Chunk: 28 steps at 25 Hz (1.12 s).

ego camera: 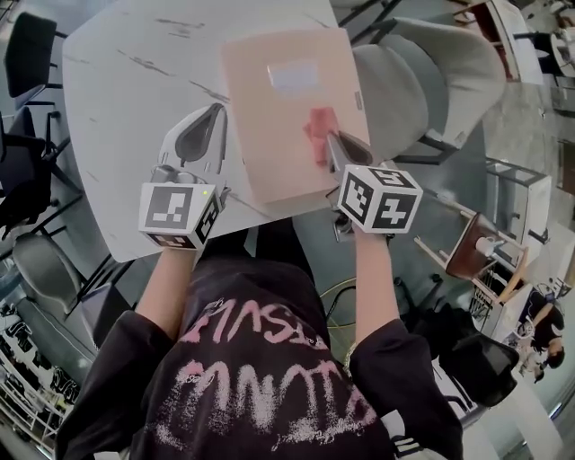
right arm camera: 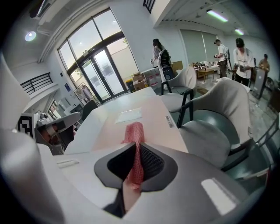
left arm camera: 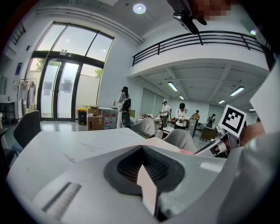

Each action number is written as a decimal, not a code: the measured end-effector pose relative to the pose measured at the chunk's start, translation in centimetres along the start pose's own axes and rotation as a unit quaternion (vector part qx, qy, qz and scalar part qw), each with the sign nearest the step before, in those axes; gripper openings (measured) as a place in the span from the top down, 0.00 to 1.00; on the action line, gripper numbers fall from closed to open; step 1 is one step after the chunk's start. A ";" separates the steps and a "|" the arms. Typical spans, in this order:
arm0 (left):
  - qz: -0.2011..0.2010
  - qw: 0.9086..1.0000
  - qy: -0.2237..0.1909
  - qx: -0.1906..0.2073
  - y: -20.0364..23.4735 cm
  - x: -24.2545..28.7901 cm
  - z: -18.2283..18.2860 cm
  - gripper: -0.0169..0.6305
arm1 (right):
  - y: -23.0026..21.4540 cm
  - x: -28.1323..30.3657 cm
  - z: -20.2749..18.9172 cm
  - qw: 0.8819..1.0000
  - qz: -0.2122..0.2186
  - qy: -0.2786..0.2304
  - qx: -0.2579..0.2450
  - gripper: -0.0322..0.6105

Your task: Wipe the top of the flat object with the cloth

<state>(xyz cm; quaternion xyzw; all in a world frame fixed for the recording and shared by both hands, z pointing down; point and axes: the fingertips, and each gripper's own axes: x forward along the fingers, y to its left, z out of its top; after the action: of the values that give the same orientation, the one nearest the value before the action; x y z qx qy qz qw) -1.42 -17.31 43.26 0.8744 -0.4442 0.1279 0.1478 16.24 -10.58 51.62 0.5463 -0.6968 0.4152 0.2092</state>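
**Pink cloth pinched on the cardboard box**

My right gripper is pinching the pink mesh cloth, which is lying on top of the flat cardboard box. My left gripper, jaws pressed together, is resting on the white table just beside the box's left edge.

Hall bright, evenly lit. Daylight pours through tall glass doors, blown white in left gripper view. Ceiling strips, round spot add glow. My head view greyer, softer; table washed pale. Gripper views bend hard at edges, corners black. My left gripper, right gripper blurred close to lens.
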 end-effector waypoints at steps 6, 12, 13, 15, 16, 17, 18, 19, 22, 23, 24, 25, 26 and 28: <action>0.001 1.000 0.003 -0.001 -0.3 0.1 0.1 0.97 | -2.4 -0.8 -0.4 1.000 -0.024 -0.003 0.009 0.87; 0.007 1.000 -0.006 0.000 0.2 -0.3 0.0 0.97 | -2.2 -0.9 0.0 1.000 -0.027 -0.012 0.003 0.87; 0.008 1.000 -0.007 0.000 0.3 -0.4 0.1 0.97 | -2.0 -1.0 0.2 1.000 -0.026 -0.016 0.000 0.87; 0.012 1.000 -0.009 -0.001 0.7 -0.8 0.4 0.97 | -1.4 -1.1 0.8 0.999 -0.023 -0.028 -0.011 0.87; 0.014 1.000 -0.011 -0.002 0.8 -1.0 0.6 0.97 | -0.9 -1.2 1.1 0.999 -0.020 -0.036 -0.018 0.87; 0.017 1.000 -0.013 -0.002 1.0 -1.3 0.7 0.97 | -0.5 -1.3 1.5 0.999 -0.016 -0.045 -0.024 0.87; 0.020 1.000 -0.016 -0.003 1.2 -1.6 0.9 0.97 | -0.1 -1.4 1.9 0.998 -0.012 -0.055 -0.028 0.87; 0.024 1.000 -0.018 -0.004 1.4 -1.8 1.1 0.97 | 0.3 -1.5 2.3 0.997 -0.010 -0.063 -0.031 0.87; 0.032 0.999 -0.029 -0.004 2.1 -2.8 1.7 0.97 | 1.5 -1.6 3.3 0.996 -0.006 -0.081 -0.040 0.87; 0.035 0.999 -0.032 -0.004 2.3 -3.1 1.9 0.97 | 1.9 -1.6 3.5 0.996 -0.005 -0.084 -0.043 0.87; 0.038 0.999 -0.035 -0.004 2.6 -3.4 2.1 0.97 | 2.3 -1.6 3.8 0.995 -0.004 -0.087 -0.045 0.87; 0.041 0.998 -0.037 -0.005 2.9 -3.8 2.3 0.97 | 2.6 -1.6 4.0 0.995 -0.003 -0.092 -0.048 0.87; 0.044 0.998 -0.040 -0.006 3.1 -4.1 2.5 0.97 | 2.9 -1.7 4.3 0.994 -0.002 -0.098 -0.051 0.87; 0.053 0.998 -0.042 -0.009 3.7 -4.8 2.7 0.97 | 3.5 -1.8 4.9 0.992 -0.002 -0.113 -0.057 0.87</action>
<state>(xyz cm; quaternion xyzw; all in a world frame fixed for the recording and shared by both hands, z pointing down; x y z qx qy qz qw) -6.90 -16.88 39.57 0.8526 -0.4971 0.0950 0.1300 14.30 -13.22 46.26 0.5782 -0.7375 0.3098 0.1605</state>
